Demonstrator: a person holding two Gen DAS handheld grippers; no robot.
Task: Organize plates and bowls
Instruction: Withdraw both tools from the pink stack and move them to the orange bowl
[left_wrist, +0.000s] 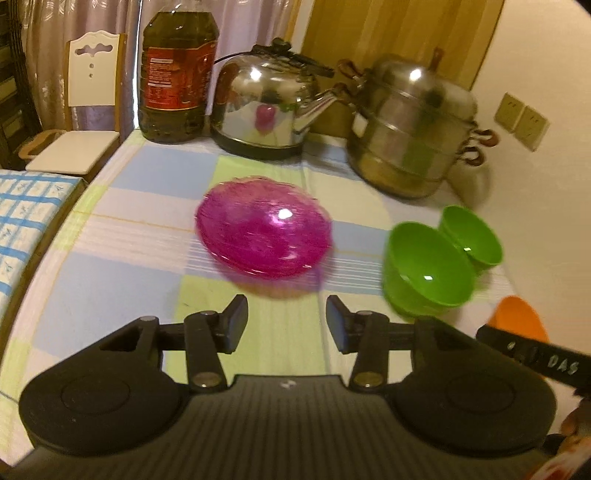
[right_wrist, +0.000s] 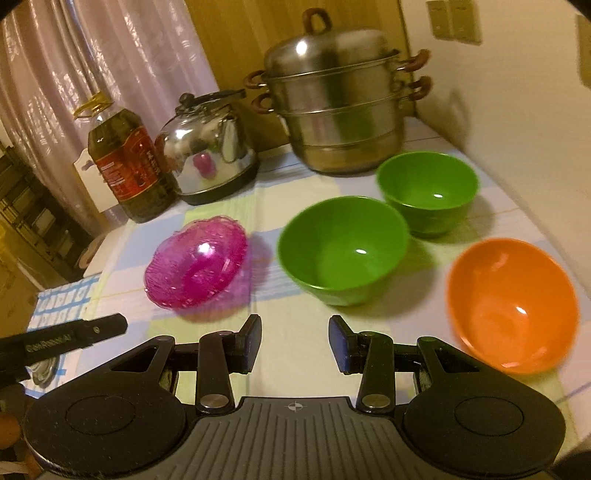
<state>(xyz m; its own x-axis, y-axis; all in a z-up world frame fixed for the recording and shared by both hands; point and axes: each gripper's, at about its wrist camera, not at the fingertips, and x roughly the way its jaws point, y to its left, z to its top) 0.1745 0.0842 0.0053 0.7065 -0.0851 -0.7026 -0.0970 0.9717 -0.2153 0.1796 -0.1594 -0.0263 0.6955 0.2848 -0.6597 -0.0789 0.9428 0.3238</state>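
A stack of translucent pink plates (left_wrist: 264, 230) sits mid-table, just ahead of my open, empty left gripper (left_wrist: 286, 325). It also shows in the right wrist view (right_wrist: 197, 264). A large green bowl (right_wrist: 343, 249) stands ahead of my open, empty right gripper (right_wrist: 294, 343). A smaller green bowl (right_wrist: 428, 192) touches it behind. An orange bowl (right_wrist: 511, 302) sits to the right. In the left wrist view the large green bowl (left_wrist: 428, 271), small green bowl (left_wrist: 471, 236) and orange bowl (left_wrist: 521, 321) lie at right.
A checked tablecloth (left_wrist: 110, 280) covers the table. At the back stand an oil bottle (left_wrist: 177, 74), a steel kettle (left_wrist: 266, 103) and a stacked steel steamer pot (left_wrist: 410, 125). A wall runs along the right. A white chair (left_wrist: 85, 110) stands beyond the left edge.
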